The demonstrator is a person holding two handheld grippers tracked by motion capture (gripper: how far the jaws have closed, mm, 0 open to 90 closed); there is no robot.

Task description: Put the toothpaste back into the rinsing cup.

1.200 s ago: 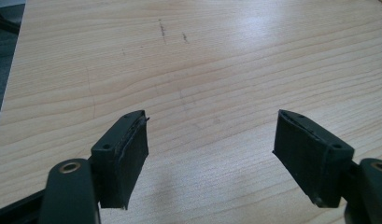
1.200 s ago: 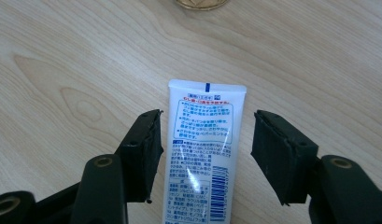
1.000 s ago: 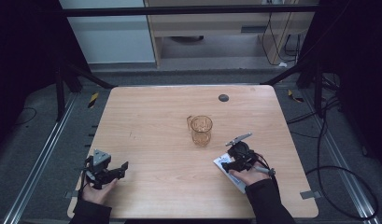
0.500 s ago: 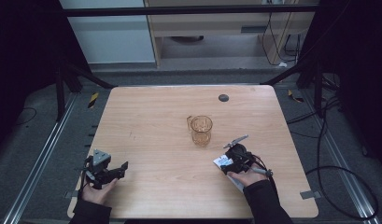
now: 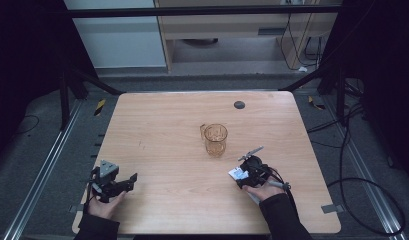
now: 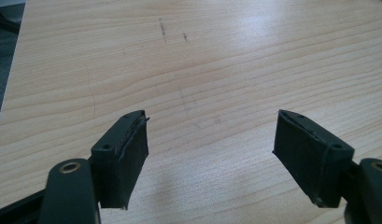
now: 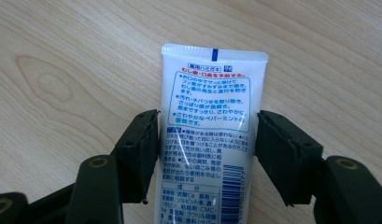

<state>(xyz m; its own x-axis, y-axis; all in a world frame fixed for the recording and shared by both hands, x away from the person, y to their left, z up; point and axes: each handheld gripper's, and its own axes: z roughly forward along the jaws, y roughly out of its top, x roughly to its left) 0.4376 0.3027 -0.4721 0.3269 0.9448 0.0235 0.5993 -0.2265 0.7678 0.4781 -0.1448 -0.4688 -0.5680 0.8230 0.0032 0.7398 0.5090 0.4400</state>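
A white toothpaste tube point(image 7: 208, 93) with blue and red print lies flat on the wooden table point(image 7: 62, 56), its crimped end pointing away from me. My right gripper point(image 7: 208, 116) straddles its middle. The jaws have just been opening: the left pad point(image 7: 142, 149) sits at the tube's edge and a thin gap shows at the right pad point(image 7: 277, 154). In the high view that right gripper point(image 5: 244, 175) is at the front right with the tube point(image 5: 237, 173) under it. My left gripper point(image 5: 126, 184) rests at the front left, open, and nothing lies between the left gripper's point(image 6: 209, 126) jaws.
An amber glass mug point(image 5: 215, 140) stands upright near the table's middle, just beyond the right gripper. A small black disc point(image 5: 239, 104) lies near the far edge. Bare wood point(image 5: 162, 150) stretches between the two hands. Cables point(image 5: 352, 150) run on the floor at the right.
The right hand has shifted slightly to the left over the tube. The left gripper and the mug have stayed put.
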